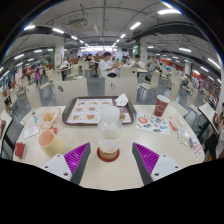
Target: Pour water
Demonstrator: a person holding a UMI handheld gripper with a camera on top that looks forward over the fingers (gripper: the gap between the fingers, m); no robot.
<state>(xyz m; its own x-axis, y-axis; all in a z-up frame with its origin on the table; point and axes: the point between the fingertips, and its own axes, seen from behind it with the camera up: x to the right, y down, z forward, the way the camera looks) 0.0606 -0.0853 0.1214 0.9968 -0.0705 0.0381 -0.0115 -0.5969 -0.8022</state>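
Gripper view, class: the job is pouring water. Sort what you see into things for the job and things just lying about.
For the job: clear cup standing between the open jaws; pink cup; gripper.

Lying about: tray; patterned plate; dark cup.

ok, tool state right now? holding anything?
tool: open, holding nothing. The clear cup stands on the table just ahead, between the fingers, gaps either side.

Gripper (pixel 108 160) level, fingers (pixel 62 161) spread wide, purple pads inward.
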